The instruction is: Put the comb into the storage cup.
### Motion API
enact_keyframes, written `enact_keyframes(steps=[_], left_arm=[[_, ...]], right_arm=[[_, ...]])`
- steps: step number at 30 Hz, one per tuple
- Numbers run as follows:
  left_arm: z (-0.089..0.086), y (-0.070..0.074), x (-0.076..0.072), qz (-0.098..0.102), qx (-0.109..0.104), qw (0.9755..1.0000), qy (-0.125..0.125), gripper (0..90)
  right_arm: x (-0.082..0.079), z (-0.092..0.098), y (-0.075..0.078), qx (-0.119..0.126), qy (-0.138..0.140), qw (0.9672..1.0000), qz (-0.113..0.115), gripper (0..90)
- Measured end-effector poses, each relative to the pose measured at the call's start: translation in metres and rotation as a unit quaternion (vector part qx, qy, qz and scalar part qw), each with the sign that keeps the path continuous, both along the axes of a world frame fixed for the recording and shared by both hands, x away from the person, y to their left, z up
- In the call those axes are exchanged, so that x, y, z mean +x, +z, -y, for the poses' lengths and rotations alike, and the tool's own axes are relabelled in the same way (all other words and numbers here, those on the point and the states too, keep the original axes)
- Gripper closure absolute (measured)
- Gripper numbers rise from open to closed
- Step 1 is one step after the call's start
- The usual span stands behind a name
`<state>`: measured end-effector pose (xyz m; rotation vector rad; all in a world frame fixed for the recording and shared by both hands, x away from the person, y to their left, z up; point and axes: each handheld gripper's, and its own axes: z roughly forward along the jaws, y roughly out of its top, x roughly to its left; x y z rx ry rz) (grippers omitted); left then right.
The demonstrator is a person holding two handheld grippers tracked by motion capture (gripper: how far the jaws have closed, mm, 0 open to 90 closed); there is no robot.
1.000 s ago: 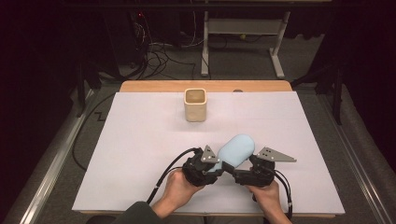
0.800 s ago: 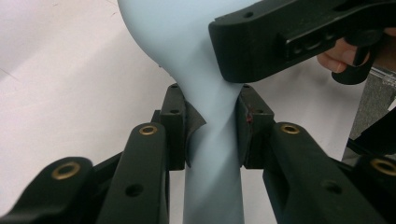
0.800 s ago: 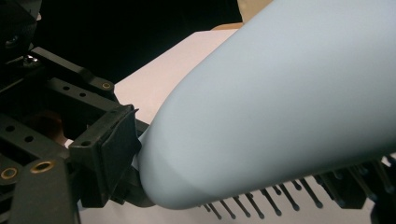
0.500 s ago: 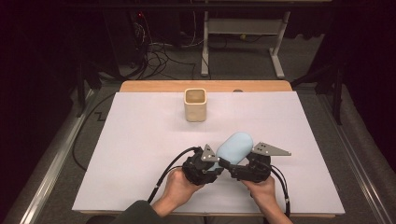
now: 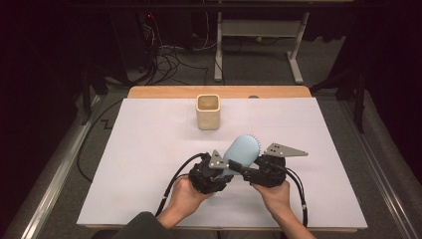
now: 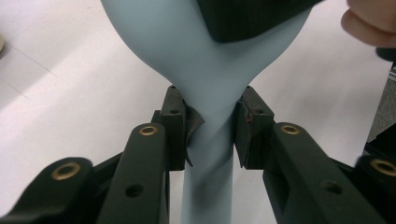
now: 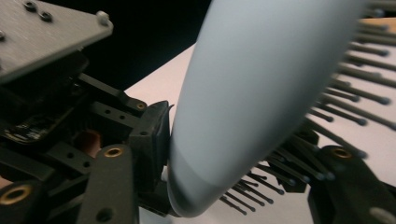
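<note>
A light blue hairbrush (image 5: 244, 151) with dark bristles hangs just above the white table sheet (image 5: 149, 149), near the front edge. My left gripper (image 5: 225, 168) is shut on its narrow neck (image 6: 208, 121), one pad on each side. My right gripper (image 5: 247, 168) comes in from the right, and its jaws have just been closing with the brush head (image 7: 261, 93) between them. One pad lies on the smooth back and the other jaw is against the bristles (image 7: 280, 175). In the left gripper view the right gripper's dark jaw (image 6: 247, 18) covers part of the head.
A square beige cup (image 5: 208, 112) stands upright at the back centre of the sheet. A bare wooden strip (image 5: 219, 92) runs along the far table edge. Beyond it on the floor are cables (image 5: 169, 59) and a desk frame (image 5: 259, 45).
The right gripper has moved a little left and up to the brush and closed its jaws around the head. The left gripper has kept its hold on the neck.
</note>
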<state>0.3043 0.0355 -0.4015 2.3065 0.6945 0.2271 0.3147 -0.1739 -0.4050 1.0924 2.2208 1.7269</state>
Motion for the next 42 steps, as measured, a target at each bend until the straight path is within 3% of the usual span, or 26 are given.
enact_keyframes(steps=[7,13,17,22,28,34,38,42], left_arm=[[-0.005,0.004,0.0,0.007,-0.011,0.9999,0.004,69.0],[-0.012,0.005,0.001,0.01,-0.027,0.9995,0.013,68.7],[-0.018,0.005,0.004,0.001,-0.035,0.9993,0.012,67.4],[-0.023,0.005,0.003,-0.005,-0.056,0.9984,0.013,59.5],[-0.031,0.004,0.0,0.0,-0.062,0.998,0.011,48.5],[-0.043,0.003,0.0,-0.006,-0.082,0.9964,0.021,40.5],[-0.052,0.0,-0.002,0.014,-0.091,0.9951,0.035,38.0],[-0.065,-0.002,-0.002,0.019,-0.101,0.9939,0.041,37.1]], right_arm=[[0.003,-0.005,0.011,-0.003,0.025,0.9997,0.0,52.4],[0.006,-0.013,0.018,-0.013,0.031,0.9994,0.0,53.5],[0.01,-0.019,0.021,-0.022,0.04,0.999,-0.001,54.3],[0.012,-0.024,0.024,-0.05,0.049,0.9975,0.003,54.5],[0.014,-0.024,0.026,-0.06,0.05,0.9969,-0.003,54.4],[0.017,-0.021,0.031,-0.063,0.047,0.9969,-0.004,54.3],[0.018,-0.02,0.033,-0.068,0.049,0.9965,-0.005,54.2],[0.019,-0.018,0.034,-0.07,0.048,0.9964,-0.005,54.2]])
